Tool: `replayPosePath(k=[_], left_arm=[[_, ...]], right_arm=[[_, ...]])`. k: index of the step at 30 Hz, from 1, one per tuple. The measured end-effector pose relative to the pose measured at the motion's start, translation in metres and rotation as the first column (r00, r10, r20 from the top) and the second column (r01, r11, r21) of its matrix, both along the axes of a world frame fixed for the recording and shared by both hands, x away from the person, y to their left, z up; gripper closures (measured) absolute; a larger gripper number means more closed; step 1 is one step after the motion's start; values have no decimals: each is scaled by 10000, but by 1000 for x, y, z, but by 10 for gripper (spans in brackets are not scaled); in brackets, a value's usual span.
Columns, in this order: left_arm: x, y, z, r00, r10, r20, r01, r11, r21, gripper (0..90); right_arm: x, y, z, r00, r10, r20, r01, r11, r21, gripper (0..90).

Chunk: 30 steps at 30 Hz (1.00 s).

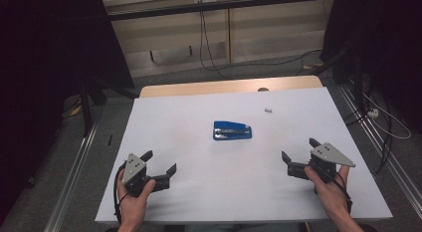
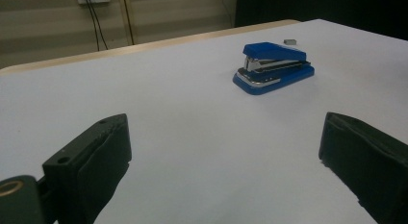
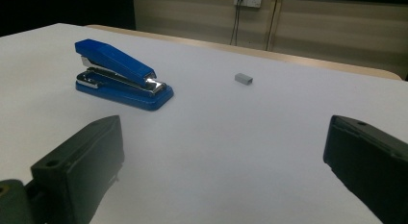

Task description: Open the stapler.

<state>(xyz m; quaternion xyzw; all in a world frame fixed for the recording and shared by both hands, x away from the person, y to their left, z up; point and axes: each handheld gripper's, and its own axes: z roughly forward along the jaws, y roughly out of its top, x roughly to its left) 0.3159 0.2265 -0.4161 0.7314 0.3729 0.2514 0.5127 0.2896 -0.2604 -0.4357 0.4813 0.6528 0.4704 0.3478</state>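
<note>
Lower left of the high view: left black two-jaw gripper [image 1: 160,163], jaws spread wide, nothing between them. Lower right: right black two-jaw gripper [image 1: 300,148], jaws likewise spread and empty. Both rest low over the white table top [image 1: 199,192]. Mid-frame, well apart from both: blue metal-and-plastic stapler [image 1: 232,130], closed, upright. Farther, upper right: small grey block of staples [image 1: 268,111].
</note>
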Motion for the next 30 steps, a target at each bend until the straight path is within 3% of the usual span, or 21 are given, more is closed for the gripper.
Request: replayPosePath(k=[11, 22, 25, 27, 30], left_arm=[[4, -5, -3, 9998, 5, -199, -1, 9998, 221, 42], [1, -9, -5, 9992, -249, -299, 262, 9987, 433, 41], [-2, -6, -2, 9989, -393, -241, 395, 9992, 94, 43], [-3, -5, -1, 9996, -272, -112, 274, 9996, 123, 44], [-1, -3, -3, 9996, -144, -252, 146, 9999, 80, 44]], right_arm=[[1, 0, -2, 9995, 253, -178, -251, 9996, 108, 10], [3, 13, -3, 9971, 741, -190, -738, 9972, 140, 10], [4, 15, -2, 9961, 856, -192, -853, 9963, 113, 11], [5, 16, -2, 9951, 970, -205, -966, 9952, 165, 12], [7, 19, -4, 9940, 1044, -327, -1040, 9945, 123, 12]])
